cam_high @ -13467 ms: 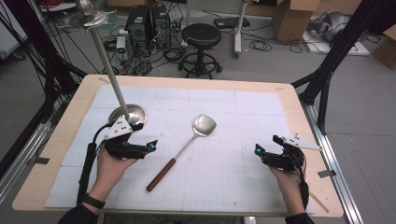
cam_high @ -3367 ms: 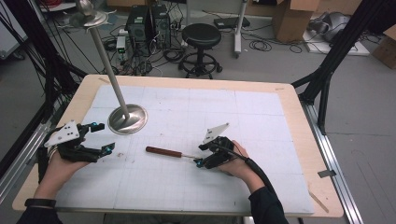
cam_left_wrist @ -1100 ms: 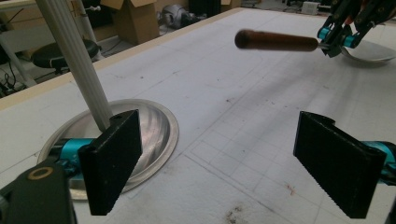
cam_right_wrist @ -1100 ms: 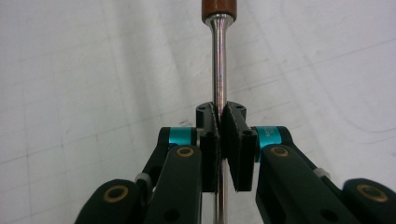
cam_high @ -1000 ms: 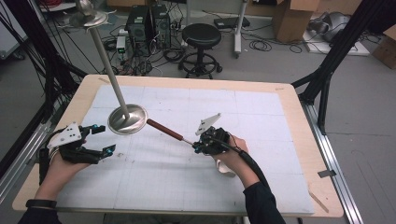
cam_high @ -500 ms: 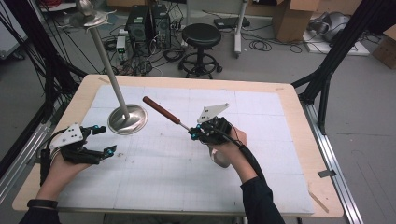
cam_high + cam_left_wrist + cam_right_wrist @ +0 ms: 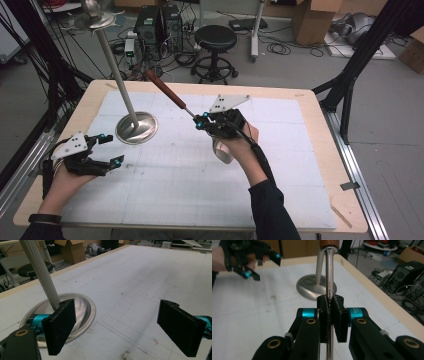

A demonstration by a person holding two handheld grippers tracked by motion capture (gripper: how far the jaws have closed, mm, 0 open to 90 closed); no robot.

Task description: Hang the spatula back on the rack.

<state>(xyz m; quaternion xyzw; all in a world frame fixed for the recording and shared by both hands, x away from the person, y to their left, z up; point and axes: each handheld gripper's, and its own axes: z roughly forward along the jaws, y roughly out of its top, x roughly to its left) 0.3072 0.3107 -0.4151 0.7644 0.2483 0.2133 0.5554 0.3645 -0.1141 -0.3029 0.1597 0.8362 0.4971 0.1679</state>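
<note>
**Spatula gripped by its metal shaft above the table**

A spatula (image 7: 172, 97) is held off the table by the right gripper (image 7: 202, 121), whose black, ridged jaws are pressed shut on the thin, polished steel shaft (image 7: 329, 287). In the right gripper view the shaft is seen passing upright between the two flat pads, with a rounded, reddish-brown wooden handle (image 7: 329, 243) at its far end. In the high view the handle is pointed up and away toward the far left edge of the table, and the pale, flat blade (image 7: 222, 151) is seen hanging below the right hand (image 7: 240, 145).

The left gripper (image 7: 107, 150) is held low at the near left of the table, with its jaws spread wide and nothing between them. Its pads (image 7: 61, 327) are matt black rectangular blocks, finely toothed along the inner faces, and turquoise collars are seen behind them.

A stand (image 7: 136, 127) is placed just beyond the left gripper: a round, shallow, brushed-metal base from which a pale, ribbed pole (image 7: 41, 270) is tilted up toward the far left. The table (image 7: 320, 150) is edged in light wood and is covered by a white sheet (image 7: 165, 185) printed with a faint grid and marked with small dark smudges.
</note>
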